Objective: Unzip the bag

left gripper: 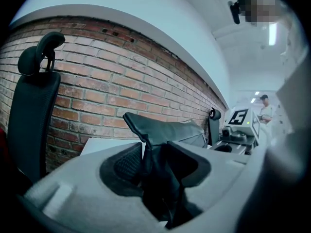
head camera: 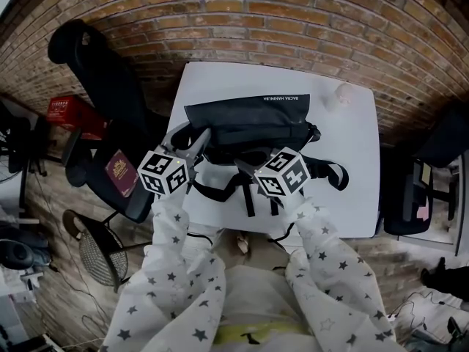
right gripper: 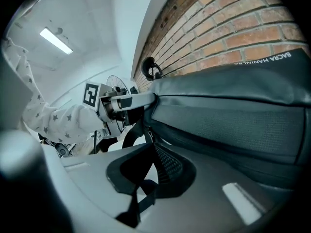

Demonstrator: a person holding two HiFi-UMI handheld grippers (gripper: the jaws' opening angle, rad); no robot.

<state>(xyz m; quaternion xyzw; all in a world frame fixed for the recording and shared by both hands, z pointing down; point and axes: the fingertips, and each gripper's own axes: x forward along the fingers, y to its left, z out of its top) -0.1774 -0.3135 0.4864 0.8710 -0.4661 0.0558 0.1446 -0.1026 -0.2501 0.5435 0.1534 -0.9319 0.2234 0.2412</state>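
The black bag lies mid-table. The left gripper clamps a fold of its left end; the right gripper, jaws closed, sits at its near side.

A red brick wall is seen behind a white rectangular counter, which is set against it. A worn wooden plank floor is spread around the counter. A black high-backed office chair is placed at the counter's left, with a dark red booklet laid on its seat. A red box and a round mesh fan are seen further left. A white ceiling is lit by a long strip light.
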